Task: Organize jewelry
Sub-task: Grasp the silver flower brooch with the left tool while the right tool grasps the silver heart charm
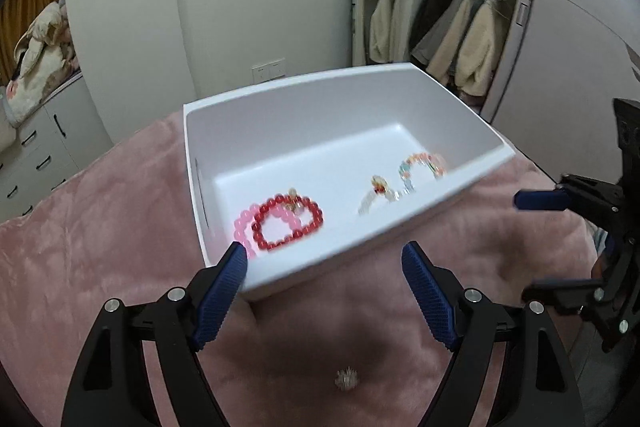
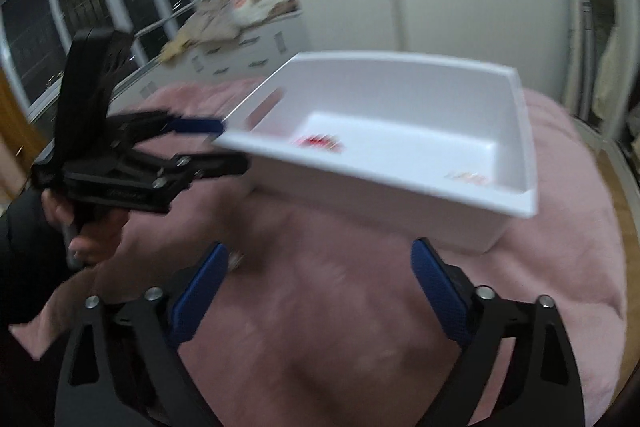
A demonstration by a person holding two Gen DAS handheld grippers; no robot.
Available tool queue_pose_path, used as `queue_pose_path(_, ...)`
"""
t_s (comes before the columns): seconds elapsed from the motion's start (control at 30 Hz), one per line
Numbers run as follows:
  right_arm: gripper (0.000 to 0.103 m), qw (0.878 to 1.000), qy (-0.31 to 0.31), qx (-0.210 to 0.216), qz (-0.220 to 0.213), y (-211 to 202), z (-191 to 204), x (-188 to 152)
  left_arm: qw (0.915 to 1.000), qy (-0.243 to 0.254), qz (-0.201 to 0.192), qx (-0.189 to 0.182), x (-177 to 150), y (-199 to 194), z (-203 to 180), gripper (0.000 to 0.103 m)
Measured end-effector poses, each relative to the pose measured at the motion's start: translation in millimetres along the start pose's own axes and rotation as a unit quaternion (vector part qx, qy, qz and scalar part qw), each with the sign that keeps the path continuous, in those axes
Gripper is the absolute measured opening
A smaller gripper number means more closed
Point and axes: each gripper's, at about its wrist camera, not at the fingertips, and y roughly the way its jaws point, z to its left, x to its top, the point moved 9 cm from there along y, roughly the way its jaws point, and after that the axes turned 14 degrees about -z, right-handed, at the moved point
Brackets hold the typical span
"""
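A white open box (image 1: 400, 95) stands on a pink blanket. Inside lie a red bead bracelet (image 1: 288, 223) over a pink bead bracelet (image 1: 244, 227), a white beaded piece (image 1: 376, 195) and a pastel multicolour bracelet (image 1: 424, 165). A small sparkly piece (image 1: 347, 381) lies on the blanket below my left gripper (image 1: 324, 267), which is open and empty just before the box's near wall. My right gripper (image 2: 320, 267) is open and empty, near the box (image 2: 400, 187). The left gripper also shows in the right wrist view (image 2: 224, 143), and the right gripper in the left wrist view (image 1: 524, 243).
The pink blanket (image 1: 100, 227) covers a rounded surface. An open wardrobe with hanging coats (image 1: 452, 27) stands behind. A white drawer unit (image 1: 36, 155) with bedding on top is at the left. A dark window (image 2: 60, 11) shows in the right wrist view.
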Motion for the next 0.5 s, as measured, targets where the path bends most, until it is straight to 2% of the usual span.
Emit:
queue_pose_path(0.13,0.080,0.998,-0.023,0.051,0.029,2,37,-24,0.9999,0.000,-0.001,-0.016,-9,-18,-5,0.081)
queue_pose_path(0.2,0.074,0.996,-0.024,0.081,0.042,4,54,-34,0.9997,0.007,0.003,-0.025,-18,-24,-10,0.081)
queue_pose_path(0.27,0.062,0.992,-0.025,0.109,0.056,9,72,-44,0.9991,0.009,0.011,-0.040,-29,-25,-16,0.081)
queue_pose_path(0.33,0.057,0.990,-0.018,0.120,0.068,16,85,-53,0.9983,0.004,0.021,-0.053,-43,-20,-18,0.080)
queue_pose_path(0.43,0.053,0.984,-0.037,0.150,0.094,25,114,-72,0.9975,-0.003,0.043,-0.056,-65,-6,-17,0.072)
queue_pose_path(0.5,0.051,0.980,-0.039,0.165,0.104,31,125,-80,0.9967,-0.008,0.055,-0.059,-78,0,-16,0.071)
